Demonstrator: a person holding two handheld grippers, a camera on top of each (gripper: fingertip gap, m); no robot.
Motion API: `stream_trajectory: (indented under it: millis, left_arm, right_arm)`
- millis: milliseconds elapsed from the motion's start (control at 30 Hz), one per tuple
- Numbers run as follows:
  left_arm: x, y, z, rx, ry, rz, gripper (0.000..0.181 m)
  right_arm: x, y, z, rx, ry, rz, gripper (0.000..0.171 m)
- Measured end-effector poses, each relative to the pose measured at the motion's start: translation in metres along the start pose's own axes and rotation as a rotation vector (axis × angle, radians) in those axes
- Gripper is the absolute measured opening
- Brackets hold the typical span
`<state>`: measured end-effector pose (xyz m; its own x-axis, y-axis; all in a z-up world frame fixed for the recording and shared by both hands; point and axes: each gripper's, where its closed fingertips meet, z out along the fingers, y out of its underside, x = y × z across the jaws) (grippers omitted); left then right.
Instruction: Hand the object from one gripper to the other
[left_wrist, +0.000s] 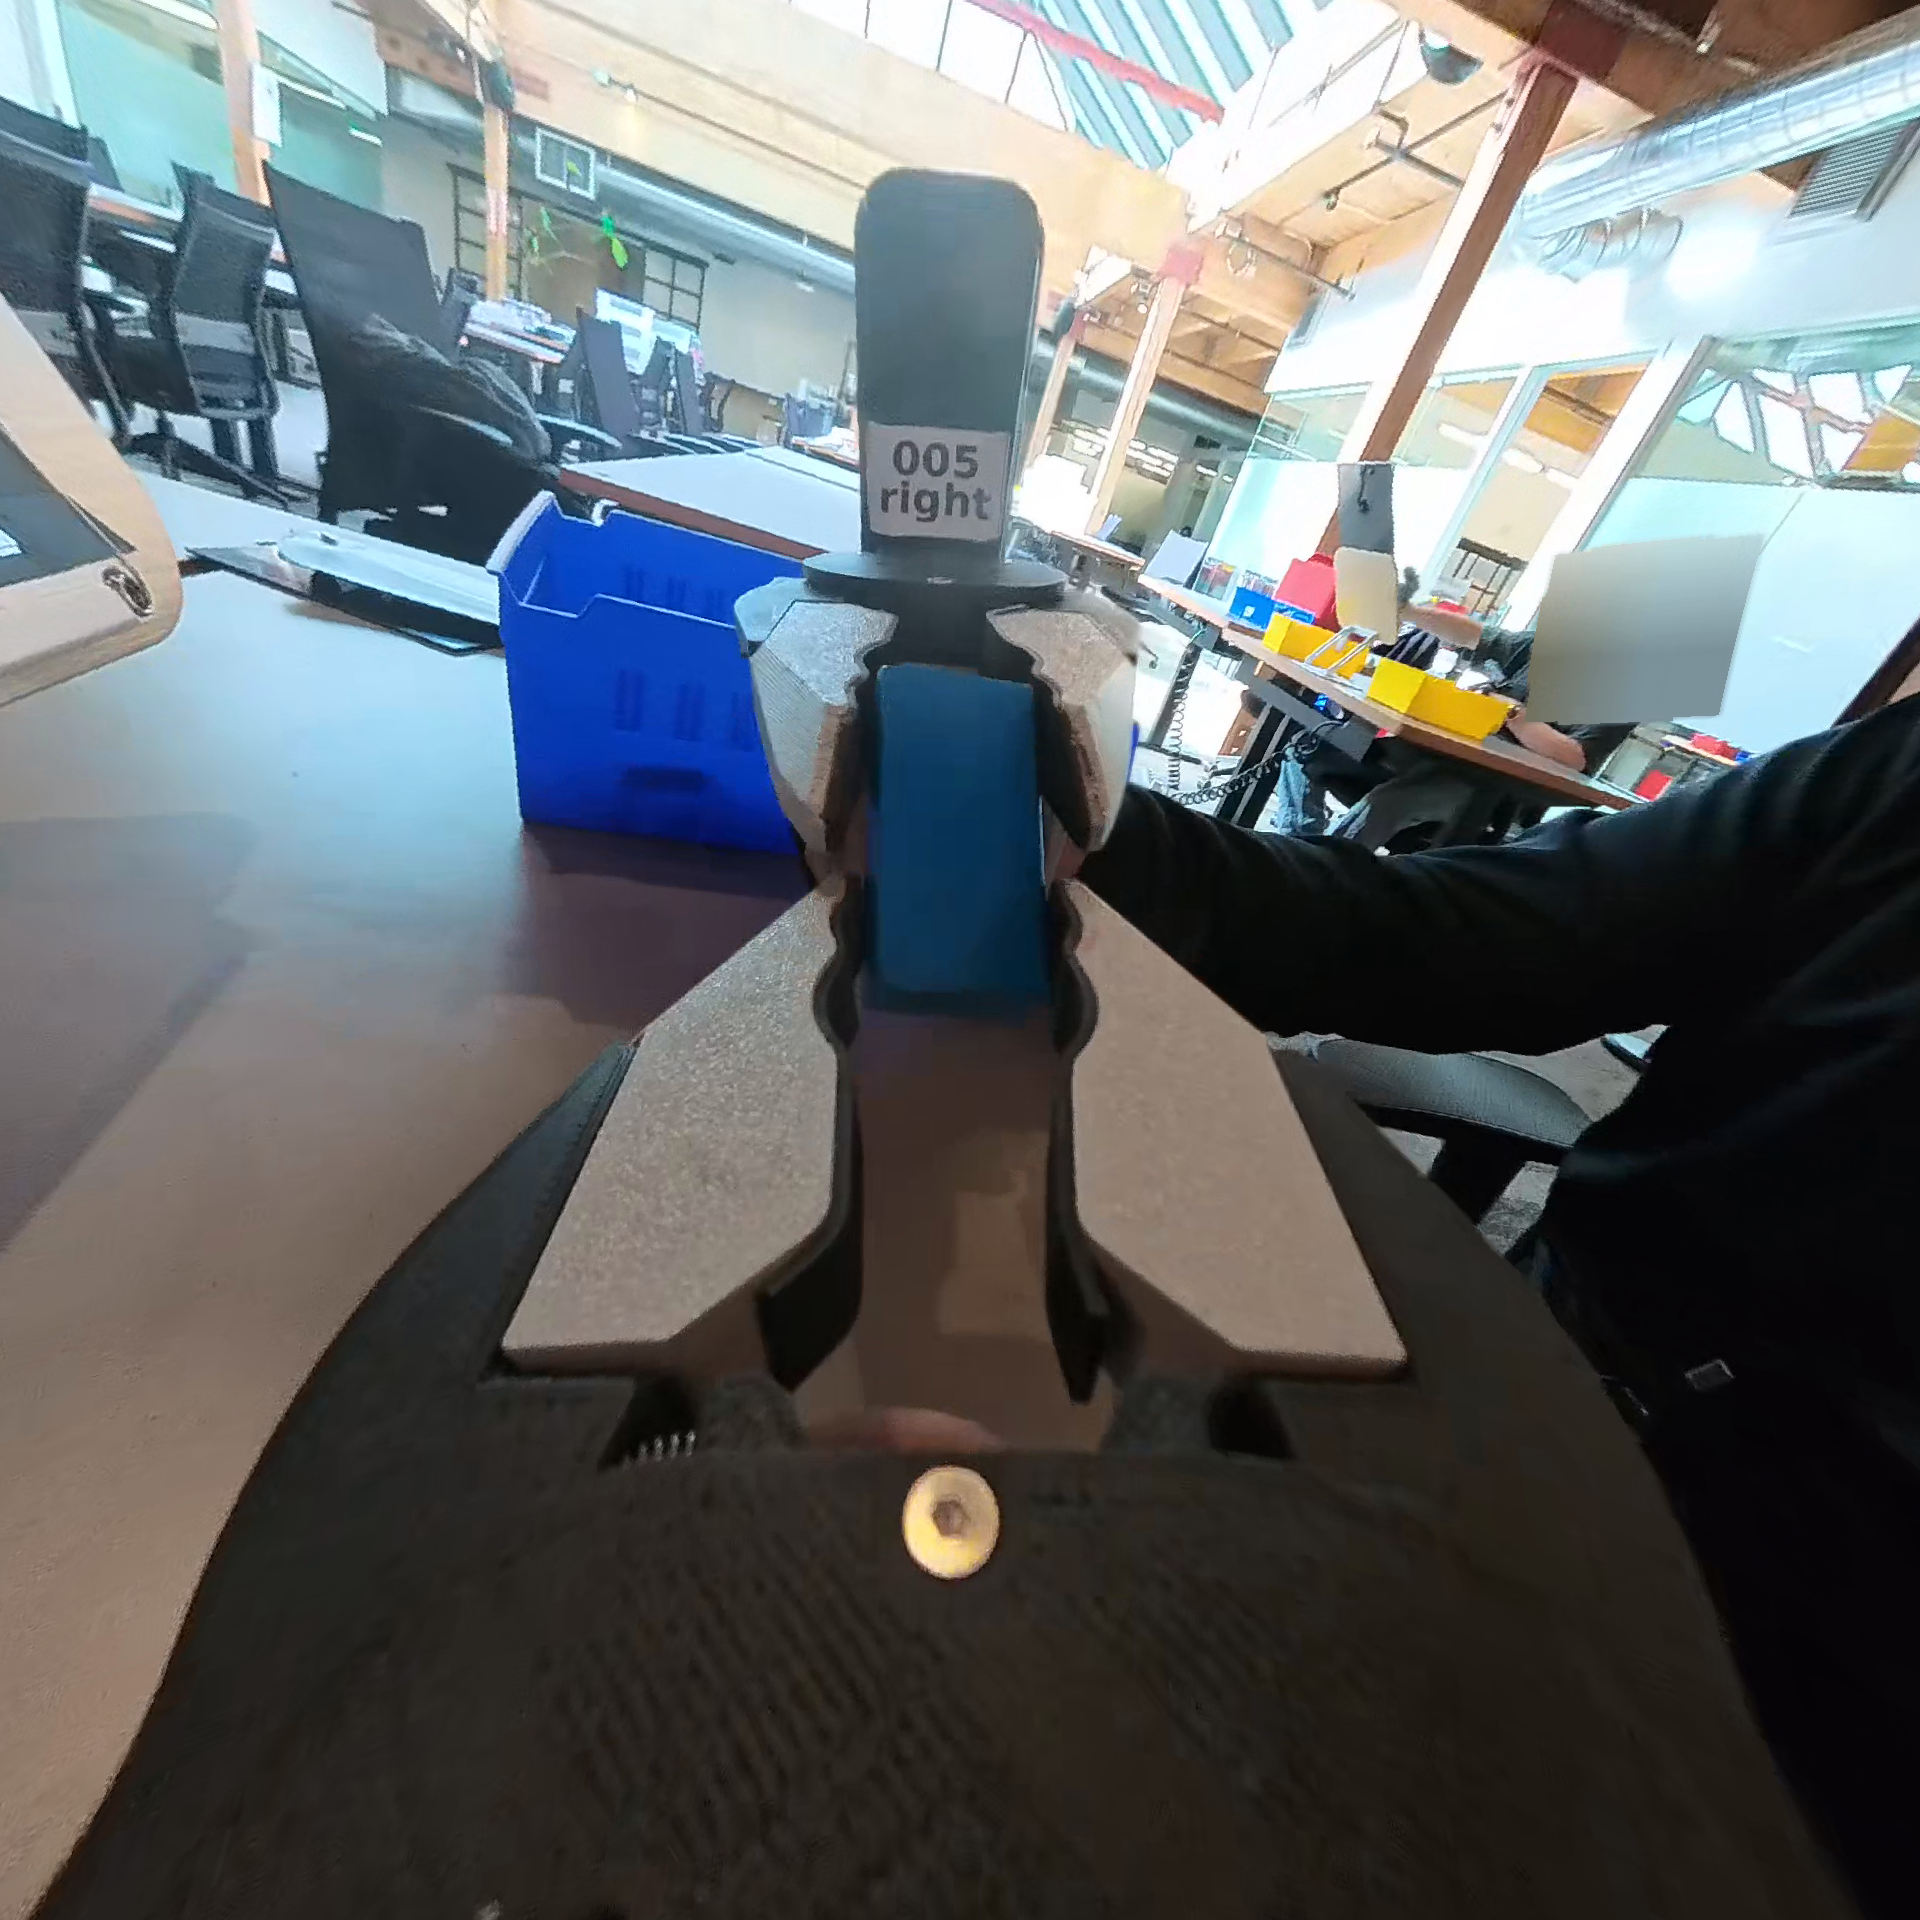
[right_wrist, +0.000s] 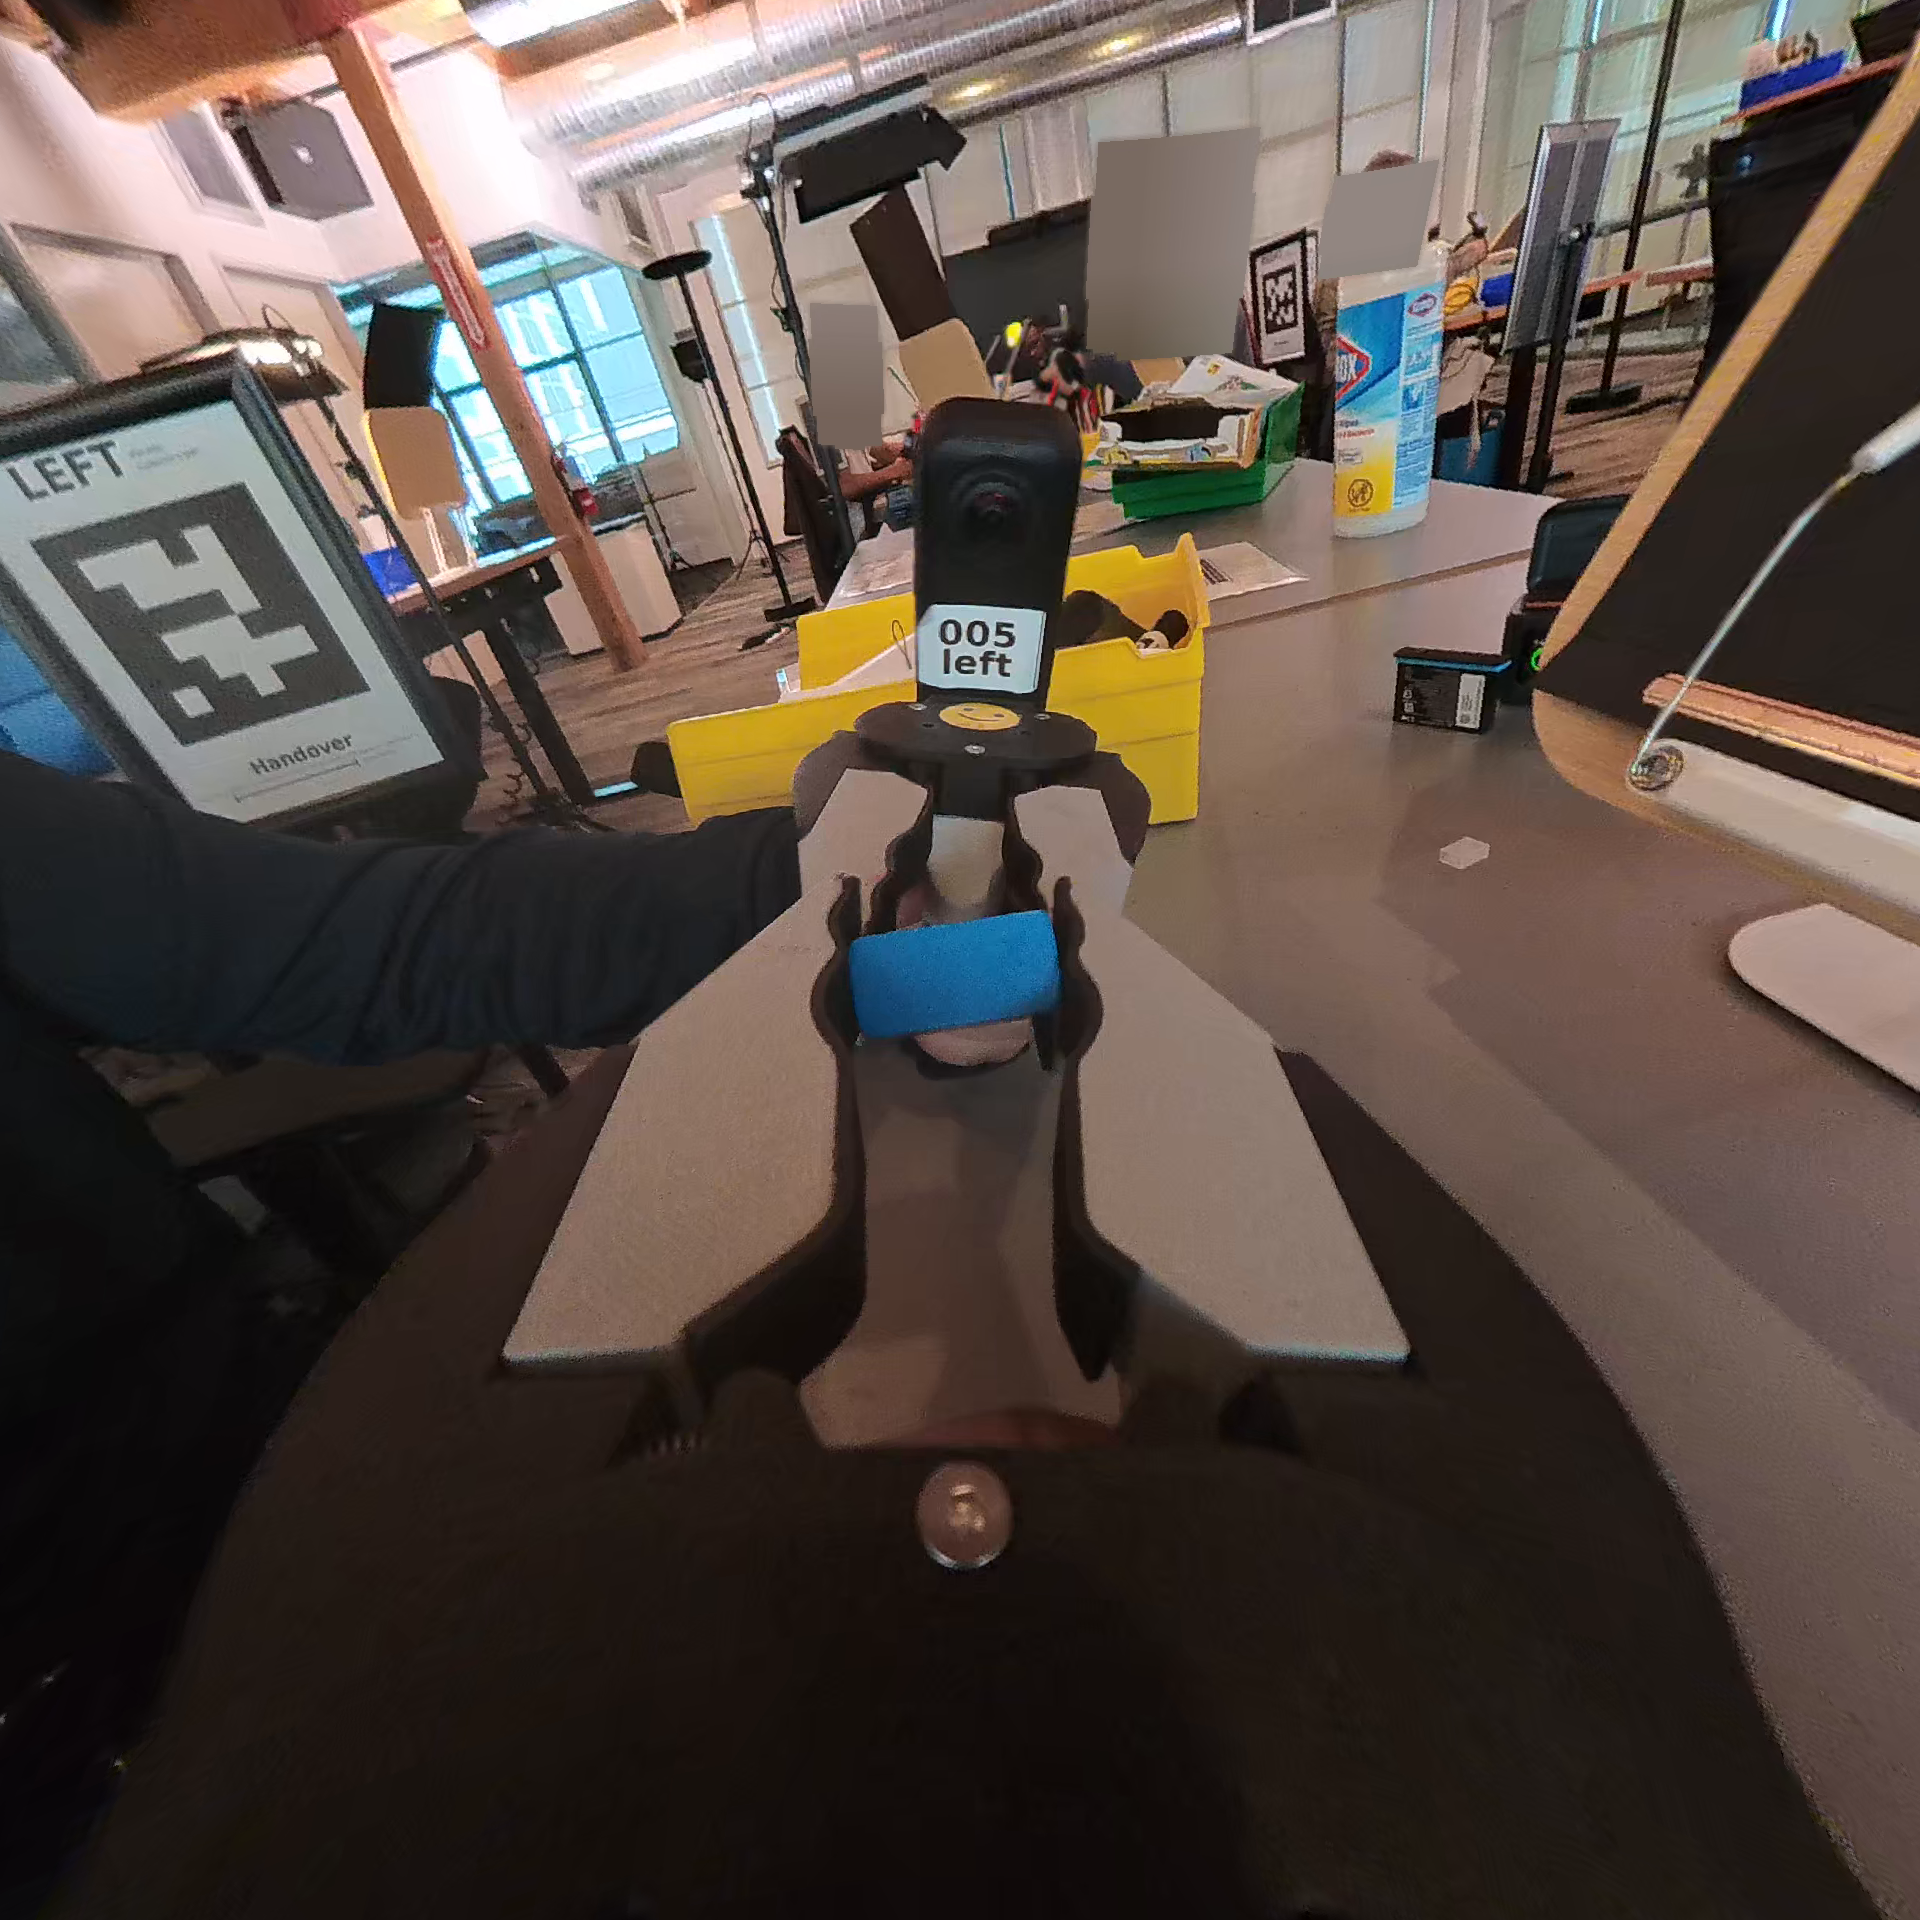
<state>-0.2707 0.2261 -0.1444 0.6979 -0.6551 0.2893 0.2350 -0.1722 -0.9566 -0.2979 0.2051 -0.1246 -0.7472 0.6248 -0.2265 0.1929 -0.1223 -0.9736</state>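
Observation:
A blue foam block (left_wrist: 956, 842) is held in the air between the two grippers, which face each other tip to tip. My left gripper (left_wrist: 956, 914) has both fingers closed against the near end of the block. My right gripper (left_wrist: 956, 821) comes from the far side, and its fingers clamp the block's other end. In the right wrist view the block (right_wrist: 951, 987) sits crosswise between my right gripper's (right_wrist: 954, 925) fingertips. The left gripper (right_wrist: 961, 883) is right behind the block. Dark-sleeved arms (left_wrist: 1455, 904) hold the tools above the table (left_wrist: 260, 1039).
A blue bin (left_wrist: 644, 707) stands on the table behind the grippers. On the other side are a yellow bin (right_wrist: 1132, 675), a framed marker sign (right_wrist: 208, 613), a small black box (right_wrist: 1449, 701), a wipes canister (right_wrist: 1387, 395) and a monitor foot (right_wrist: 1829, 977). Only a small space, under 4 cm, lies between the two pairs of fingers. Left tips and right tips are each some 25 cm from the monitor foot (right_wrist: 1829, 977).

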Motion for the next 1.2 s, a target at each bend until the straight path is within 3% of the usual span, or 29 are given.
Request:
stream_trajectory:
  millis: [200,400,533,767,867,1200]
  left_arm:
    - [-0.019,0.006,-0.004,-0.021,-0.112,-0.021,0.037]
    - [-0.031,0.014,-0.01,-0.078,-0.177,-0.042,0.047]
    - [-0.043,0.019,-0.019,-0.08,-0.201,-0.16,0.052]
    - [-0.028,0.031,-0.01,-0.107,-0.03,-0.428,0.066]
    - [-0.025,0.031,-0.003,-0.099,-0.018,-0.472,0.087]
    - [-0.032,0.033,0.002,-0.092,-0.053,-0.499,0.086]
  right_arm:
    - [0.018,0.002,-0.003,-0.013,0.1,0.013,0.034]
    - [0.041,0.007,-0.014,-0.13,0.352,-0.238,0.034]
    - [0.05,0.013,-0.017,-0.228,0.484,-0.4,0.034]
    - [0.045,0.04,-0.001,-0.414,0.495,-0.598,0.033]
    - [0.045,0.048,0.003,-0.455,0.495,-0.634,0.034]
    - [0.045,0.054,0.006,-0.527,0.538,-0.745,0.033]
